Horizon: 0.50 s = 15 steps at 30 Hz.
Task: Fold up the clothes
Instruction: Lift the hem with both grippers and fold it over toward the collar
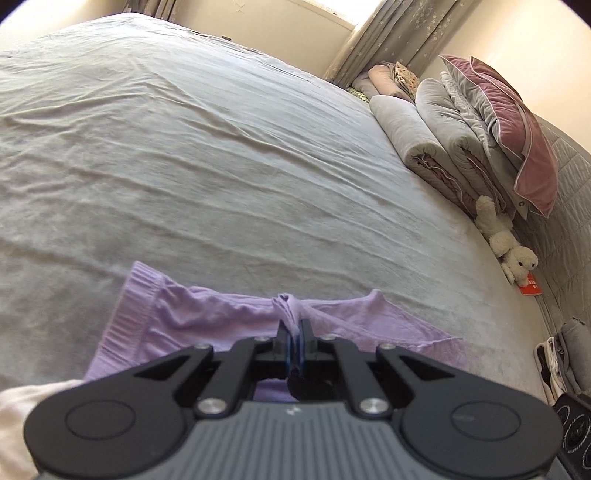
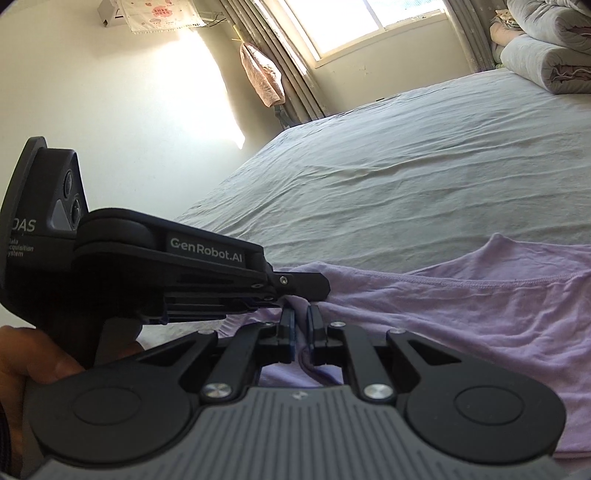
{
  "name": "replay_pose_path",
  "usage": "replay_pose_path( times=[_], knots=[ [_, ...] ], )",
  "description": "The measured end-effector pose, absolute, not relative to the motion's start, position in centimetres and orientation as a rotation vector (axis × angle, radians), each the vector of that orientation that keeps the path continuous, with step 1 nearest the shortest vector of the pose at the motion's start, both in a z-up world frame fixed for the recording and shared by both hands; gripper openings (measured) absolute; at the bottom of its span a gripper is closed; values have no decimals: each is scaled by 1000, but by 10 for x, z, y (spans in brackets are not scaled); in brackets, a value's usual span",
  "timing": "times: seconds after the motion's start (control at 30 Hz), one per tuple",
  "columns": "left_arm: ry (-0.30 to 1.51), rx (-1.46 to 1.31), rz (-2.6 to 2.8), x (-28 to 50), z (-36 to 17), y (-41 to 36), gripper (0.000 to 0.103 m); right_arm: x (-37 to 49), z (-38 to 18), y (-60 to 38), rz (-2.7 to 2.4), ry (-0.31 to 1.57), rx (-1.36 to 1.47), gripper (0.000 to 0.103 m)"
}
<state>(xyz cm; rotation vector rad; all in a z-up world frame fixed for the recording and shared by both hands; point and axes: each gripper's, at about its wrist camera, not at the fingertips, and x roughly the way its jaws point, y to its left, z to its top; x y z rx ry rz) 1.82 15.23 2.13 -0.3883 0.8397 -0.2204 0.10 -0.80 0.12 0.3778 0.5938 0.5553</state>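
A lilac knit garment [image 1: 177, 317] with a ribbed hem at its left lies on the grey bedsheet [image 1: 184, 166]. My left gripper [image 1: 295, 328] is shut on a bunched fold of it, which sticks up between the pads. In the right wrist view the same garment [image 2: 461, 317] spreads out to the right. My right gripper [image 2: 301, 317] is shut on a pinch of its edge. The left gripper [image 2: 303, 286] comes in from the left there, with its tip right beside the right one's fingertips. A hand [image 2: 33, 362] holds its handle.
Rolled grey quilts [image 1: 424, 136] and a pink pillow [image 1: 517, 133] are stacked along the bed's right side, with a white plush toy [image 1: 506, 243] and a red booklet [image 1: 530, 288] below them. A wall, curtains [image 2: 280, 66] and a window [image 2: 354, 22] lie beyond the bed.
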Motion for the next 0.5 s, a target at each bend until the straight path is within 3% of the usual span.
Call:
replay_pose_path(
  times=[0.5],
  knots=[
    [833,-379,-105,1,5,227,4,0,-19,70,664,611,395,12]
  ],
)
